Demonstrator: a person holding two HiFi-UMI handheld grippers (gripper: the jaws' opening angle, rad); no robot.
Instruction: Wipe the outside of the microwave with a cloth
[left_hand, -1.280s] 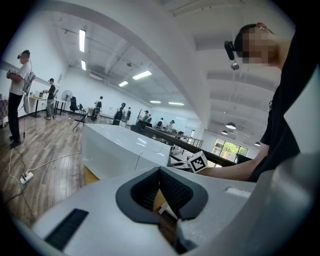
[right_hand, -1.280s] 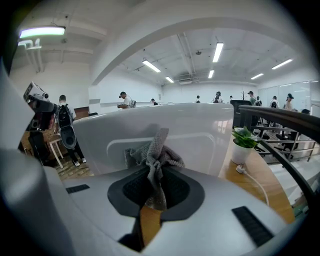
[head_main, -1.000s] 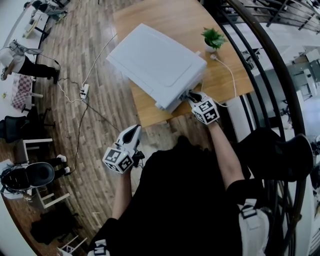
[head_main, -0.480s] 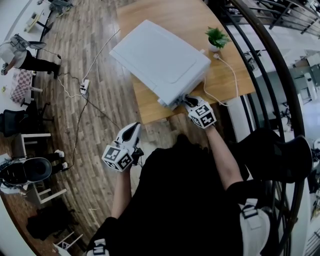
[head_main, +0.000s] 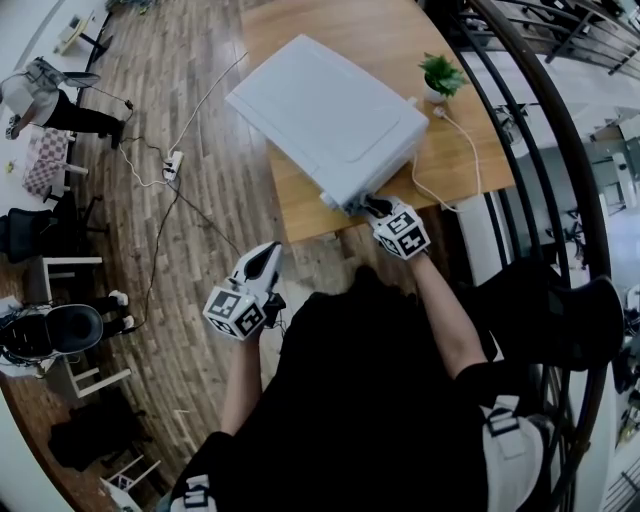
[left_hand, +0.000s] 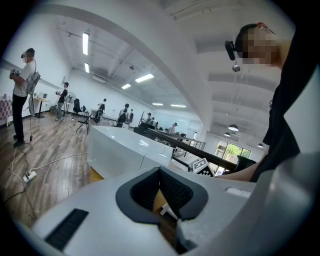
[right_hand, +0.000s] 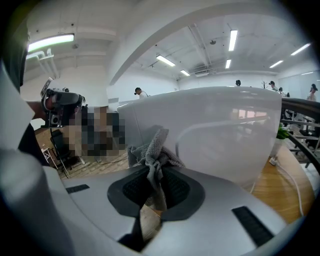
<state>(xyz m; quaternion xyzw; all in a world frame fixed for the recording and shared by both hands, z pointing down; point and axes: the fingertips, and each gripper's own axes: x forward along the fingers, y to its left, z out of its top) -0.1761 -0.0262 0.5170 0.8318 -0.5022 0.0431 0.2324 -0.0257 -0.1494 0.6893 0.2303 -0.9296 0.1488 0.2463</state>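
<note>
Shifted since a second ago: the right gripper, nudged along the near side of the white microwave toward its closest corner. Clamped tight on a grey knitted cloth, bunched and poking out past the jaw tips. Cloth right up against the microwave's curved white wall, which fills the right gripper view; likely touching, though the contact itself is hard to make out. From the head view, gripper tips at the lower edge of the oven, just above the rim of the wooden table. Microwave flat on that table, set at an angle, with a small potted plant past its far right corner and a white cable looping over the tabletop beside it. Left gripper well apart from all this, held over the plank floor by the person's waist, jaws closed together on nothing. White power strip on the floor left of the table.
</note>
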